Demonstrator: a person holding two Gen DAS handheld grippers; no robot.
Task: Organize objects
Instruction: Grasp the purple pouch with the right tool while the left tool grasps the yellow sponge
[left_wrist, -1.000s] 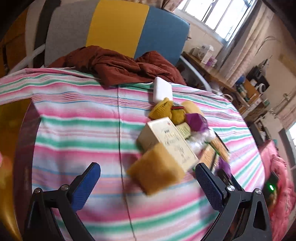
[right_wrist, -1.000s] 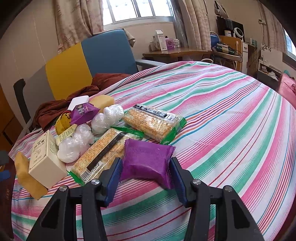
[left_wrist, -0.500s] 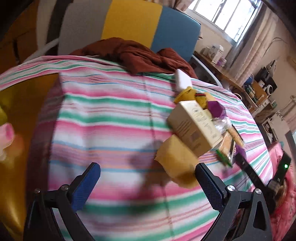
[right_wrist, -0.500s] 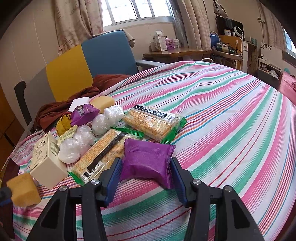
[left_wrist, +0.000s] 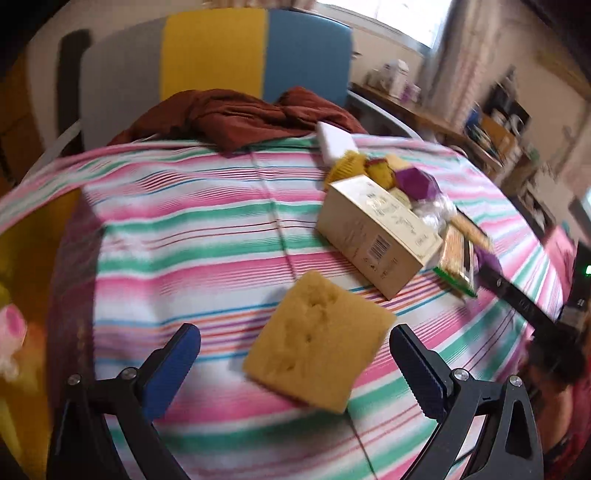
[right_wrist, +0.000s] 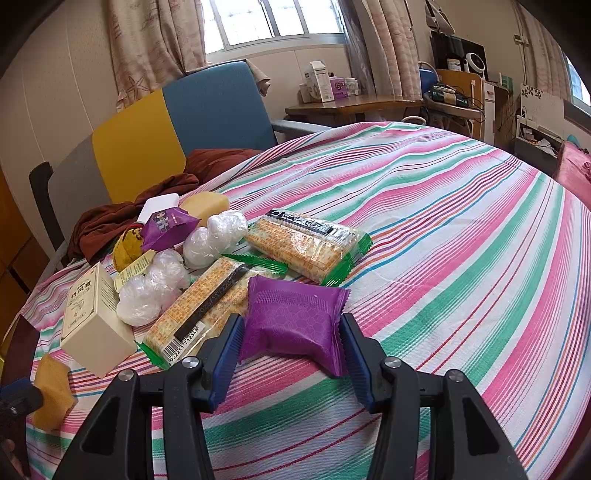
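Observation:
A yellow sponge (left_wrist: 317, 343) lies flat on the striped tablecloth (left_wrist: 177, 236). My left gripper (left_wrist: 293, 332) stands wide open around it, and neither blue pad touches it. Just beyond the sponge is a cream carton (left_wrist: 376, 236). In the right wrist view my right gripper (right_wrist: 291, 321) is shut on a purple snack packet (right_wrist: 295, 314), which rests on the cloth with a pad against each side. The same sponge (right_wrist: 51, 395) shows at the lower left, near the table's edge.
Two cracker packs (right_wrist: 306, 243) (right_wrist: 207, 306), white wrapped balls (right_wrist: 155, 291), a small purple pack (right_wrist: 166, 225) and a white block (left_wrist: 334, 142) cluster behind the carton. A brown cloth (left_wrist: 240, 118) lies on a yellow and blue chair (left_wrist: 221, 55). Bare cloth stretches to the right (right_wrist: 461, 258).
The left gripper has come down and closer to the sponge while rolling, so the sponge now lies between its fingers. The right gripper and its purple packet have not moved.

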